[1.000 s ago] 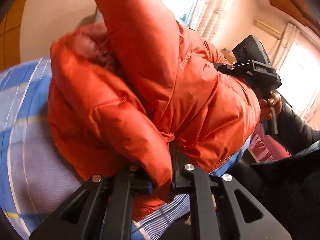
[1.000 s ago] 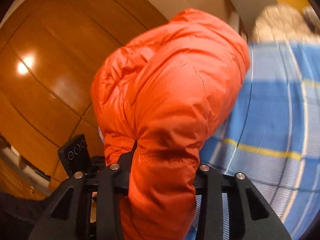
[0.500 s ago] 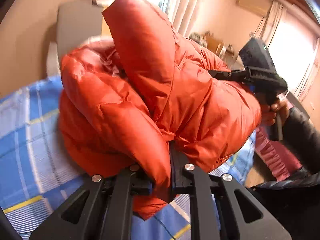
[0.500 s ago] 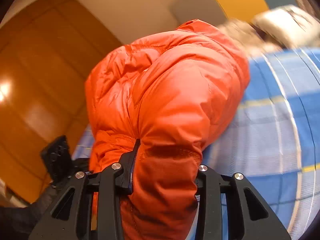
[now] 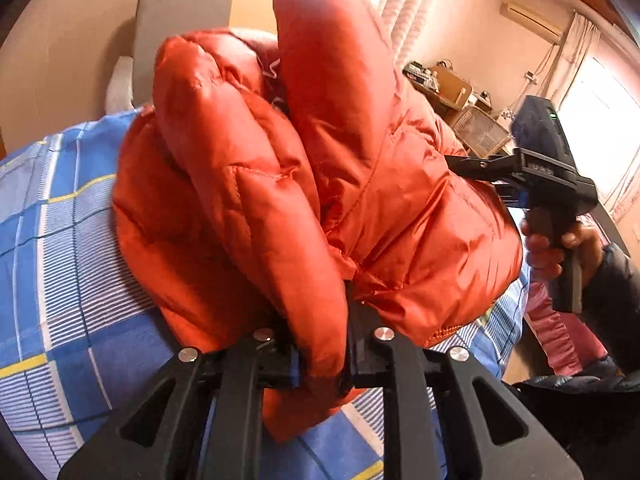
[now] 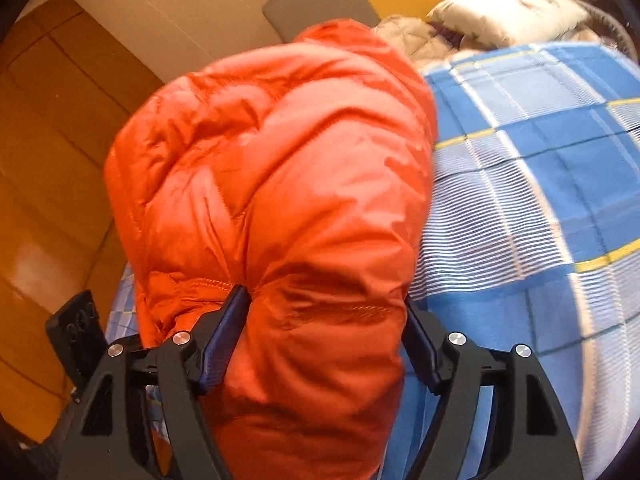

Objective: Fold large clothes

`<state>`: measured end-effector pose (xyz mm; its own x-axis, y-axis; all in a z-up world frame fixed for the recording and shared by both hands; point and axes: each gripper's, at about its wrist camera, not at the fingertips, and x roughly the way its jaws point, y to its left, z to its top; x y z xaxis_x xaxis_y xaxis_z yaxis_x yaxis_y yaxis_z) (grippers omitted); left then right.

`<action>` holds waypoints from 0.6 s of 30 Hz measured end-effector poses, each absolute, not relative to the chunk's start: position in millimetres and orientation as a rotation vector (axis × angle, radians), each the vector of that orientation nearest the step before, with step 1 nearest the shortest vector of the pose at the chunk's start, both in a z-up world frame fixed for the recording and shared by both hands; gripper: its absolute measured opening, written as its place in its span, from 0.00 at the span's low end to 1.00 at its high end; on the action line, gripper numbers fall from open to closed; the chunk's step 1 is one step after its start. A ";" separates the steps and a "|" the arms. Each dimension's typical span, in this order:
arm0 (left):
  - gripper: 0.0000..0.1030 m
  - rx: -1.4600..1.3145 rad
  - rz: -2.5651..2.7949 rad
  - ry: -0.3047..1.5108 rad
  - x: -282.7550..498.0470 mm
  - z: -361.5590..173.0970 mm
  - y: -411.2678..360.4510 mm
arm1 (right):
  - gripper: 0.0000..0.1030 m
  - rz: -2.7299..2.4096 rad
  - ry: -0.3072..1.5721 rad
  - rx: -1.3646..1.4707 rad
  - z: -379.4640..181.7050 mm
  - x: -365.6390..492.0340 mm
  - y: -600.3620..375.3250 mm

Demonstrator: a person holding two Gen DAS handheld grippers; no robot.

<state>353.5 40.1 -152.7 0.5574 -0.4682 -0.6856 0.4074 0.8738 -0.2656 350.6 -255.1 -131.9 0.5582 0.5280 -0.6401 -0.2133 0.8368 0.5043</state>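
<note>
An orange puffer jacket (image 5: 312,184) is bunched up over a bed with a blue checked sheet (image 5: 60,264). My left gripper (image 5: 320,344) is shut on a thick fold of the jacket, its fingertips buried in the fabric. My right gripper (image 6: 324,344) is shut on another bulky fold of the same jacket (image 6: 280,184); its blue-padded fingers (image 6: 224,336) press both sides. The right gripper's body (image 5: 548,176) also shows in the left wrist view, at the jacket's right side. The left gripper's body (image 6: 76,336) shows low left in the right wrist view.
The checked sheet (image 6: 540,200) spreads to the right. A white pillow (image 6: 508,12) and a quilted cover (image 6: 408,36) lie at the bed's head. A grey headboard (image 5: 180,28) stands behind. A wooden wardrobe (image 6: 48,160) is on the left. A desk with clutter (image 5: 452,92) stands by the curtains.
Both grippers have swung with the jacket toward the head of the bed and lower; more sheet, the headboard and the pillow have come into view. Both grips are unchanged.
</note>
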 end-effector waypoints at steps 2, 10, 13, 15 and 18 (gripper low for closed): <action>0.25 -0.100 -0.498 0.827 352.8 -150.1 41.6 | 0.76 0.380 0.855 0.357 -118.8 346.8 -252.6; 0.33 -0.095 -0.424 0.813 346.9 -155.4 49.5 | 0.75 0.276 0.739 0.205 -95.1 295.3 -220.3; 0.34 -0.109 -0.420 0.817 350.6 -162.1 37.7 | 0.72 0.234 0.790 0.170 -121.3 298.1 -211.7; 0.34 -0.100 -0.412 0.812 355.1 -166.6 15.0 | 0.73 0.209 0.797 0.152 -129.0 299.4 -206.9; 0.34 -0.106 -0.399 0.809 353.9 -163.2 7.8 | 0.73 0.204 0.797 0.177 -127.6 296.7 -211.9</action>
